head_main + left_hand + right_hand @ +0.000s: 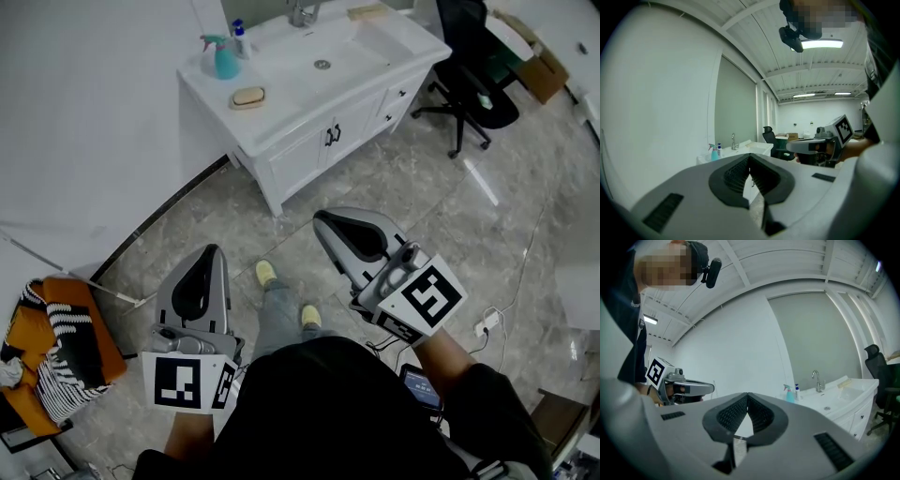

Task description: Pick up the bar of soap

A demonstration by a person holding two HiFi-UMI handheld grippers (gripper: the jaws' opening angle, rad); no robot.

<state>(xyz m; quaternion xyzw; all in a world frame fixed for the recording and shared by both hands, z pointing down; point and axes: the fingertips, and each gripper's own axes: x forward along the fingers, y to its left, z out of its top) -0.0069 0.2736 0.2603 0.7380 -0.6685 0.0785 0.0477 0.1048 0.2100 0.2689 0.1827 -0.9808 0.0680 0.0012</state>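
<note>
Head view, left to right.

1. A striped cloth (58,364) lies on an orange seat at 8 o'clock of the frame, on the floor (487,234) of grey stone tile.
2. The left tool (214,253) is held low at 7 o'clock and points toward 12. In its own view the jaws are pressed together at the tips, with nothing between them.
3. A teal spray bottle (223,58) stands at the back left corner of the white vanity tabletop (281,117), with a small blue-capped bottle (240,39) just beside it at its 1 o'clock.
4. The bar of soap (247,96) lies flat on the tabletop at 5 o'clock of the spray bottle and 8 o'clock of the sink basin (323,52). It is untouched and well apart from both tools.
5. The faucet (302,13) stands at 12 o'clock of the basin.
6. The person's yellow shoes (267,274) stand on the floor between the two tools.
7. The right tool (324,218) is held at 5 o'clock and points toward 11. Its jaws are likewise pressed together and hold nothing.
8. A black office chair (469,84) stands at 3 o'clock of the vanity.
</note>
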